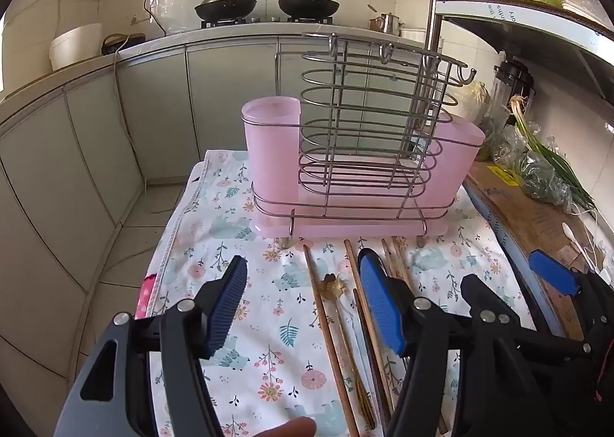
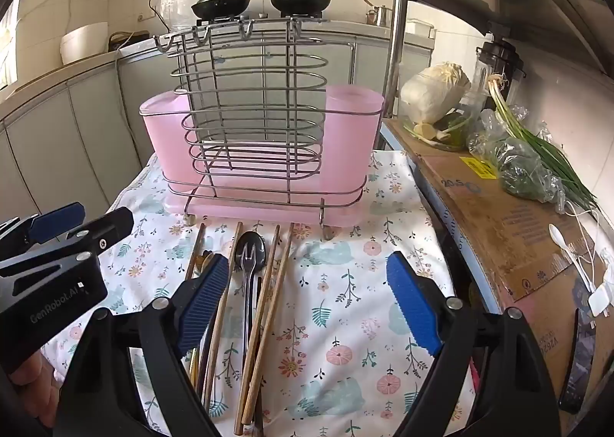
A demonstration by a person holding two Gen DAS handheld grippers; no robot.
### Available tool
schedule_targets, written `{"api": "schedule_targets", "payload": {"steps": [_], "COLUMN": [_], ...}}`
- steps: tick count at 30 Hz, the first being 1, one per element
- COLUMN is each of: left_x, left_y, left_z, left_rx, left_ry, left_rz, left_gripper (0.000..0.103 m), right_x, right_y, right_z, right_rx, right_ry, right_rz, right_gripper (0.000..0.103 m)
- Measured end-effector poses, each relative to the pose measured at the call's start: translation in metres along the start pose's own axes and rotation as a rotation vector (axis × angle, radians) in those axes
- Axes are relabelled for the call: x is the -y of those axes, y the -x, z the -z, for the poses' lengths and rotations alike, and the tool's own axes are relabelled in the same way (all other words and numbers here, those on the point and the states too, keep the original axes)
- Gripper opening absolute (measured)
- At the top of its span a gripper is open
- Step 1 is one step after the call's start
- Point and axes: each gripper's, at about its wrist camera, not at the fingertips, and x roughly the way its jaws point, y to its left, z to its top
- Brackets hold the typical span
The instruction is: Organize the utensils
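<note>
A wire utensil rack (image 1: 345, 153) (image 2: 261, 145) with a pink cup at each end and a pink drip tray stands at the far end of the floral cloth (image 1: 215, 230). In front of it lie several wooden chopsticks (image 1: 326, 322) (image 2: 268, 291), a gold spoon (image 1: 334, 288), and a dark metal spoon (image 2: 251, 245) with a fork (image 2: 249, 276) on top. My left gripper (image 1: 303, 306) hovers open over the chopsticks and gold spoon, holding nothing. My right gripper (image 2: 307, 302) is open wide above the cloth, its left pad over the chopsticks, nothing between its fingers.
A cardboard-covered shelf (image 2: 499, 214) on the right carries bagged greens (image 2: 525, 168), a cabbage (image 2: 437, 91) and white plastic spoons (image 2: 564, 245). The cloth's left edge drops to the floor. Counters with two woks (image 1: 264, 5) run behind.
</note>
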Motion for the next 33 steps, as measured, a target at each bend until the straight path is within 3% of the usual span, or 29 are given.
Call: {"api": "schedule_targets", "payload": {"steps": [33], "left_x": [-0.0002], "left_y": [-0.0002], "left_z": [0.0005], "left_rx": [-0.008], "left_ry": [0.0], "left_rz": [0.002], "left_gripper": [0.061], "right_x": [-0.0005], "right_y": [-0.0037], "right_z": [0.0021], "right_rx": [-0.005], "right_ry": [0.003], "right_rz": [0.004], "right_gripper": [0.085]}}
